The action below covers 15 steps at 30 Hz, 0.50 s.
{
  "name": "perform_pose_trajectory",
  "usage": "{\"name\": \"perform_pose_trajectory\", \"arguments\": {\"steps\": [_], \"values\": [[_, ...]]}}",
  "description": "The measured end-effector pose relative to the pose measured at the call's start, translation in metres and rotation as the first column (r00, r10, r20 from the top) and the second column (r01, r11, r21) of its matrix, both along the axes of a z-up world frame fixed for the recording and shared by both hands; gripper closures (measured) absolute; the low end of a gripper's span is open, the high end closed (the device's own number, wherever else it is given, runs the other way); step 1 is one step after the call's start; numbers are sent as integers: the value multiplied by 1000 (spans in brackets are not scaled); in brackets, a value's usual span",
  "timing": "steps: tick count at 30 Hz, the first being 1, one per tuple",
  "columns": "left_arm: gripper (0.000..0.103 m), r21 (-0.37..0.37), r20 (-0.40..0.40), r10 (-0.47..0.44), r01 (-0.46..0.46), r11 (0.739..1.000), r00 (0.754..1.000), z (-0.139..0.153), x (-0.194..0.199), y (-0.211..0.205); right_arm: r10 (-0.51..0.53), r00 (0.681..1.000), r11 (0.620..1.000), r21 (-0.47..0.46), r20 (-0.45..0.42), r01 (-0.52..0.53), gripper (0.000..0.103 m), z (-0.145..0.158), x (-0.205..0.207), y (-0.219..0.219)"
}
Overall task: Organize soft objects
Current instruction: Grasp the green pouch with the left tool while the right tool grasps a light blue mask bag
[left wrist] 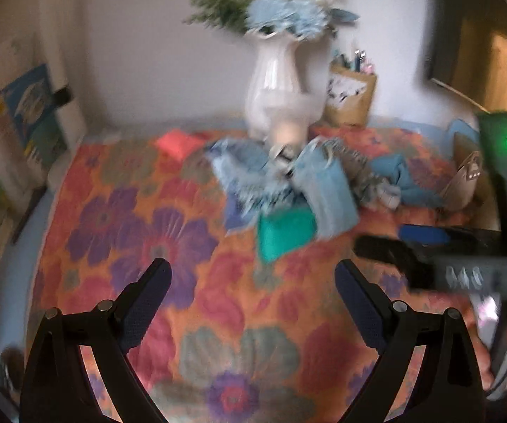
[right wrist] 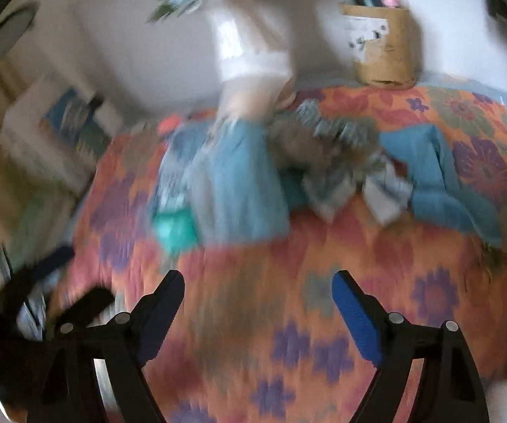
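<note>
A pile of soft things lies on a floral cloth near the back: a light blue folded towel, a teal green cloth, a fringed blue cloth, a darker blue cloth and a red-pink piece. My left gripper is open and empty, short of the pile. My right gripper is open and empty, also short of the pile; it shows in the left wrist view at the right. In the blurred right wrist view I see the towel, the teal cloth and the dark blue cloth.
A white vase with blue flowers stands behind the pile against the wall. A brown paper bag holding pens stands to its right. A beige bag sits at the far right. Boxes and a picture lean at the left.
</note>
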<state>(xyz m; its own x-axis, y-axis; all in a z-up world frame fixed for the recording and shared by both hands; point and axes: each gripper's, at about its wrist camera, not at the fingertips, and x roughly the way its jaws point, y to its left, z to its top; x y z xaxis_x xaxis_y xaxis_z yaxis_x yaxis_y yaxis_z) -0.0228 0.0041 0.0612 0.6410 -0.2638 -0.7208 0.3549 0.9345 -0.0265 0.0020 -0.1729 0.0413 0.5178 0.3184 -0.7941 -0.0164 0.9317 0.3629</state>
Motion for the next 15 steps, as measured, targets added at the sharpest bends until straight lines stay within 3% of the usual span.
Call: {"name": "perform_pose_trajectory", "arguments": {"steps": [4,5,9,11,13,14,15], "values": [[10,-7,-26,-81,80,997,996,-19,21,-15,-41,998,957,286,-55,55,17,-24,29,-24],[10,-16,-29,-94,93,995,995,-23,26,-18,-44,998,948,313,-50,57,17,-26,33,-25],[10,-97,-64,-114,108,989,991,-37,43,-24,-48,999,955,293,13,42,17,-27,44,-15],[17,-67,-84,-110,105,992,990,-46,46,-29,-47,998,966,256,49,33,18,-27,42,-5],[21,-78,-92,-130,123,989,987,-47,45,-30,-62,996,969,242,67,44,29,-29,42,-1],[21,-78,-91,-130,123,989,987,-48,46,-30,-65,996,969,242,68,47,45,-30,41,-1],[21,-75,-89,-126,120,990,988,-48,45,-30,-61,996,965,260,59,44,68,-33,43,-1]]}}
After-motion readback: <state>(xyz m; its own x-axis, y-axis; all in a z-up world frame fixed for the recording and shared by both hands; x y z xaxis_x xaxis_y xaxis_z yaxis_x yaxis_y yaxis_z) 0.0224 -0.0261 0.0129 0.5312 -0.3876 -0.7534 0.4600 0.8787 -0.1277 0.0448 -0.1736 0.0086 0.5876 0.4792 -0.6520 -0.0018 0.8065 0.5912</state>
